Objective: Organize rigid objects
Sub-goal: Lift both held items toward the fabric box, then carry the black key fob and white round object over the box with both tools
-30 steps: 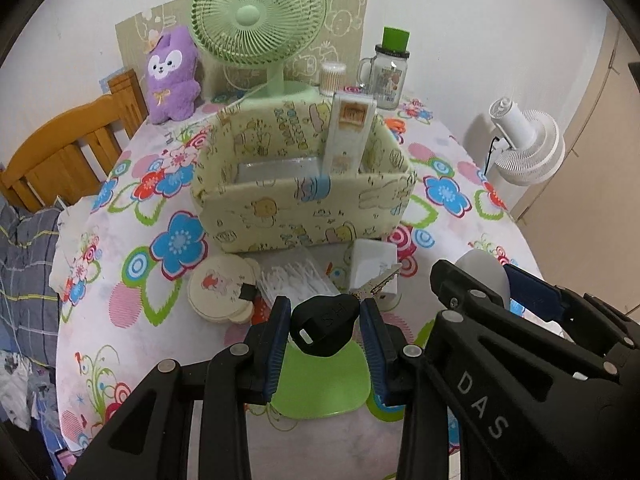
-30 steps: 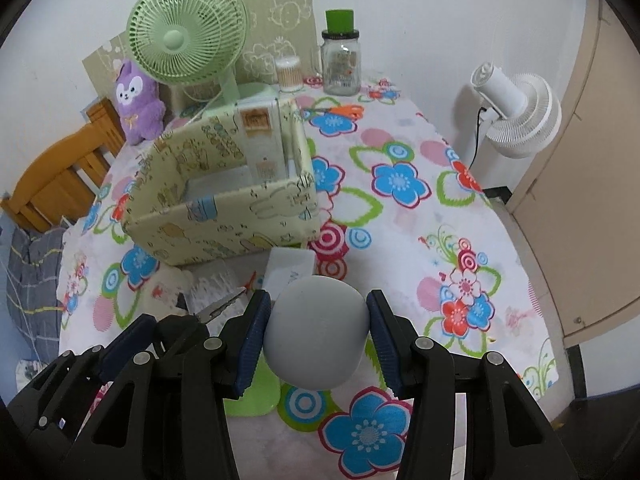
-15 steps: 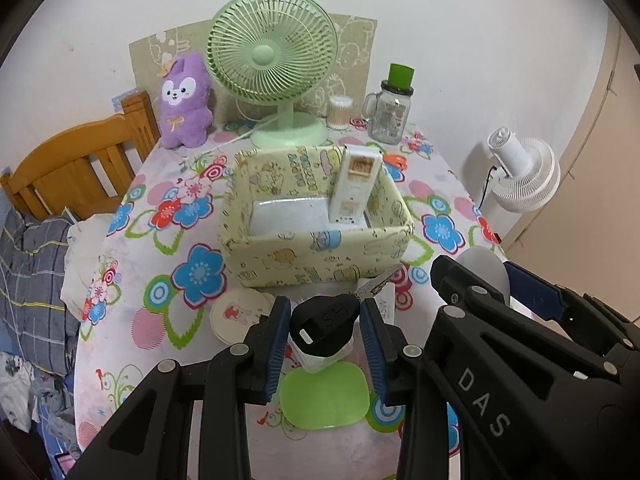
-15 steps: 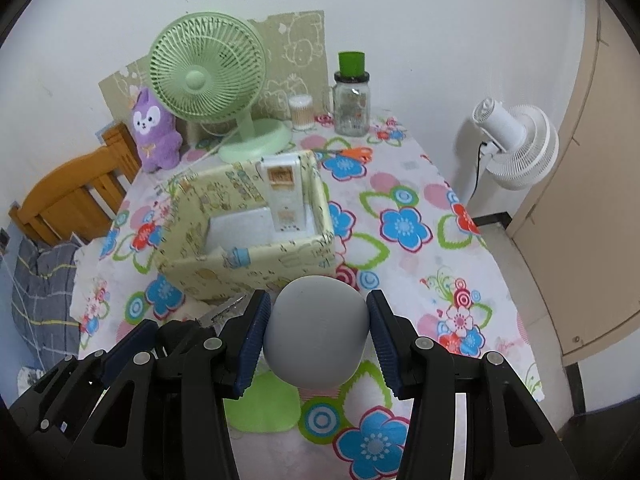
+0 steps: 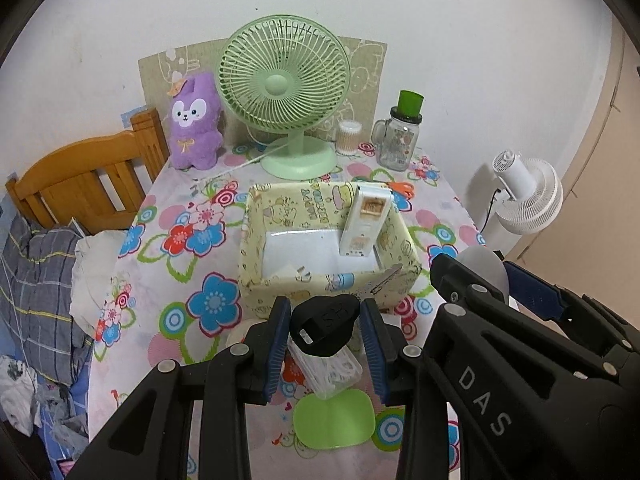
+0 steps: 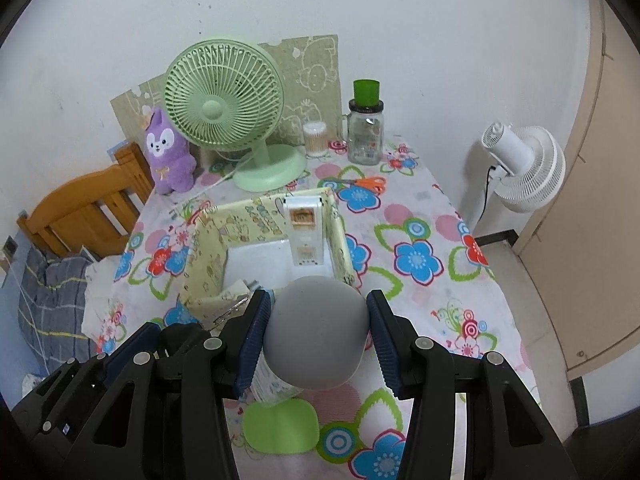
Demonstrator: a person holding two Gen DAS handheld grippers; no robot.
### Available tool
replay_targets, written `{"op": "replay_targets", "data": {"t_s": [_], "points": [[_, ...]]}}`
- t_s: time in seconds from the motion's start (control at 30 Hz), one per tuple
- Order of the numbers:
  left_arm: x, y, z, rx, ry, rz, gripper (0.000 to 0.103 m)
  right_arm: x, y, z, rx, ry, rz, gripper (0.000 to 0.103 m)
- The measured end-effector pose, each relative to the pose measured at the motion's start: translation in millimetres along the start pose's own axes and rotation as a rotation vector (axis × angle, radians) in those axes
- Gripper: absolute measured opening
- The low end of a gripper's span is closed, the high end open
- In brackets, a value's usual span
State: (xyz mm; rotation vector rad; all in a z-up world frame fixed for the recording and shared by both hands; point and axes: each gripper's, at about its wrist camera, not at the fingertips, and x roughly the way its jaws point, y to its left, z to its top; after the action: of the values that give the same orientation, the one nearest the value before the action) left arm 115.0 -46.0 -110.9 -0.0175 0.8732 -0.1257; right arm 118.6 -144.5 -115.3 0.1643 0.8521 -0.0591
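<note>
My left gripper (image 5: 325, 345) is shut on a black key fob (image 5: 325, 323) with a metal key blade pointing right, held above the table in front of the yellow cartoon box (image 5: 326, 279). My right gripper (image 6: 316, 340) is shut on a grey rounded object (image 6: 316, 338), held just in front of the same box (image 6: 208, 258). A white remote-like device (image 5: 365, 220) leans upright against the box's right wall; it also shows in the right wrist view (image 6: 306, 236). The right gripper's body fills the lower right of the left wrist view.
A clear plastic packet (image 5: 326, 370) and a green pad (image 5: 334, 420) lie on the floral tablecloth below the grippers. A green fan (image 5: 284, 84), purple plush (image 5: 194, 122), glass jar (image 5: 400, 136) and orange scissors (image 6: 362, 184) stand behind. A wooden chair (image 5: 80, 184) is left, a white fan (image 5: 524, 196) right.
Both grippers have risen and pulled back with their objects, so the box and table look smaller and farther away. The key fob and grey object stay gripped.
</note>
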Motion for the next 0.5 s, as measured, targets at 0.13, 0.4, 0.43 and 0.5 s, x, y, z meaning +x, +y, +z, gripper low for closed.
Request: {"op": "replay_targets", "data": {"t_s": [0.13, 0.4, 0.43, 0.5], "points": [[0, 2, 7, 0.001, -0.007, 0.004, 0.036, 1, 2, 7, 0.001, -0.008, 0.004, 0.053], [2, 6, 22, -0.003, -0.025, 0.017, 0.036, 4, 7, 22, -0.003, -0.027, 0.014, 0.053], [2, 6, 24, -0.004, -0.026, 0.017, 0.036, 4, 8, 24, -0.003, -0.029, 0.014, 0.053], [4, 7, 28, -0.005, -0.029, 0.021, 0.036, 6, 9, 27, -0.004, -0.032, 0.017, 0.053]]}}
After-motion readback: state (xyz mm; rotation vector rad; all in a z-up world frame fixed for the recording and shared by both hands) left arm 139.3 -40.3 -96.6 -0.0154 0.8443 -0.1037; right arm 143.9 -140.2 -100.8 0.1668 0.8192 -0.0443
